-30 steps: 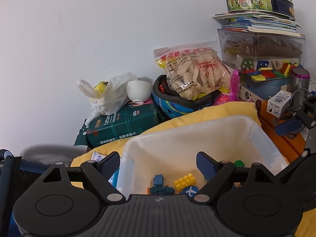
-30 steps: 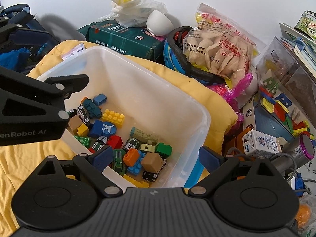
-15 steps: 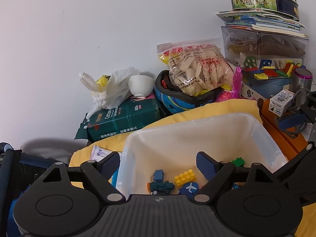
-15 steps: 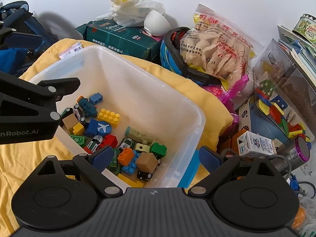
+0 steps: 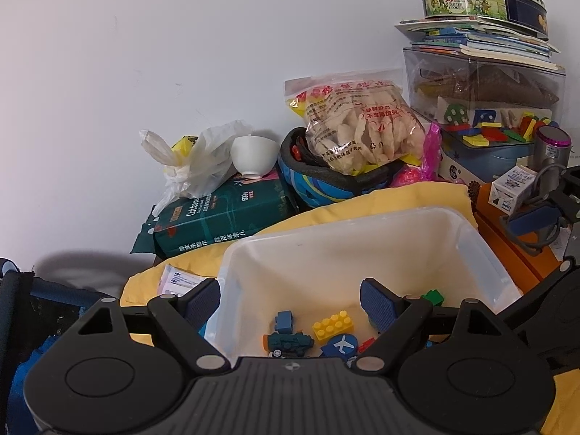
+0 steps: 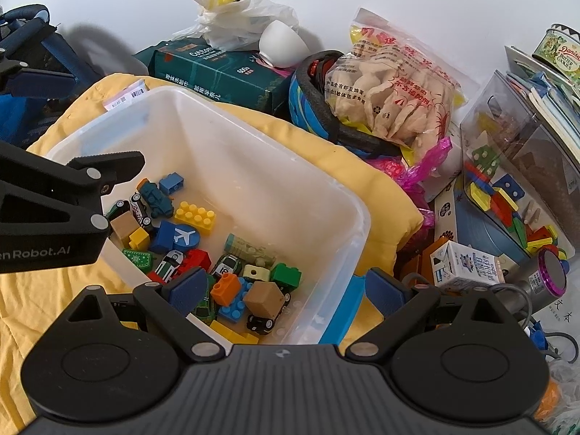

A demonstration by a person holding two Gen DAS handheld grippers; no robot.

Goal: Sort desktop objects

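A translucent white bin (image 6: 363,217) sits on a yellow cloth (image 6: 384,199). It holds several toy bricks and small cars, among them a yellow brick (image 6: 195,214) and a blue aeroplane disc (image 6: 178,236). My right gripper (image 6: 286,286) is open over the bin's near right side, with nothing between its fingers. My left gripper (image 5: 289,299) is open too, straddling the near left corner of the bin (image 5: 453,217). Its black arm (image 6: 72,195) reaches in from the left in the right wrist view.
Against the wall stand a green tissue pack (image 5: 221,221), a white bowl (image 5: 252,154), a snack bag (image 5: 359,127) on a blue helmet (image 5: 326,185), and a clear box of wooden blocks (image 6: 507,188). A milk carton (image 6: 467,264) and a steel flask (image 6: 543,279) lie to the right.
Both views have drifted only slightly. In the right wrist view the left gripper's arm has slipped a little lower and to the left. Both grippers stay open and empty.
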